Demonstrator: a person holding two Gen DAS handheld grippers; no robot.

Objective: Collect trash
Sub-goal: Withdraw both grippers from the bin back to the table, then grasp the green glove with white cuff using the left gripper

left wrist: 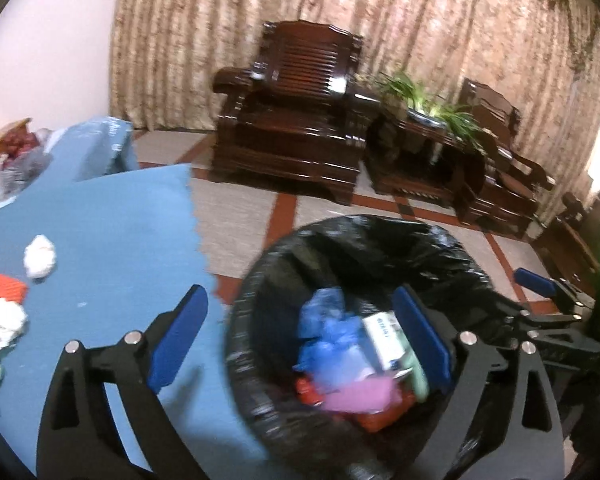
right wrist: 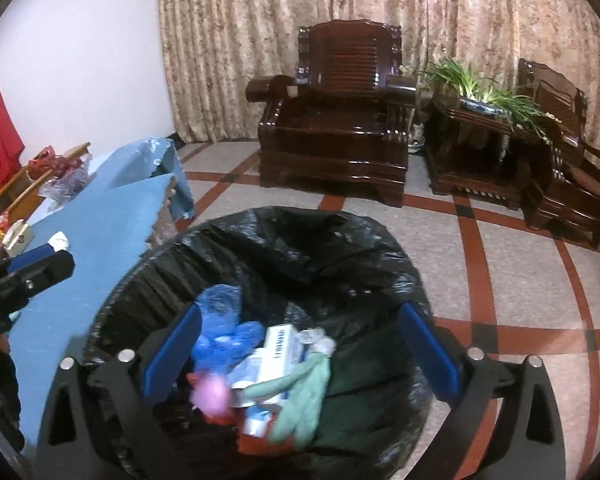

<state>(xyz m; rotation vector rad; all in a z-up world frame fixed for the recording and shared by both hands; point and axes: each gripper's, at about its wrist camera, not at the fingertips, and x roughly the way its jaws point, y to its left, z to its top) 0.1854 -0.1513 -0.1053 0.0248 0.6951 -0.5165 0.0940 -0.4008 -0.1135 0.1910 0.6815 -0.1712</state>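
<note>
The trash bin (right wrist: 260, 320) stands on the floor right beside the desk (left wrist: 112, 220), and it has a shiny, crinkly black bag pulled over its round rim. Inside is a soft heap: a floppy pale green glove (right wrist: 300, 392), crumpled blue plastic (right wrist: 224, 328), a flat white box with blue print (right wrist: 280, 352), something pink and squishy (right wrist: 212, 396), and a bit of red at the bottom.

The right gripper (right wrist: 300, 360) hangs straight over the bin with its blue pads spread wide, and there is nothing between them. The left gripper (left wrist: 300, 340) is wide open and empty too; one finger sits over the desk edge and the other over the bin.

I think a drop into the bin is done, or just about done, and it is time to fetch more. There is more trash on the desk's blue cloth: two scrunched white paper balls (left wrist: 40, 256) (left wrist: 6, 320), lumpy like popcorn, and a flat orange piece with ridges (left wrist: 2, 288) lying between them. A pale green soft thing shows at the very left edge, but I cannot tell what it is.

Next, the left gripper probably needs to swing back over the desk, come down around one paper ball, and squeeze gently, since paper squashes easily.
</note>
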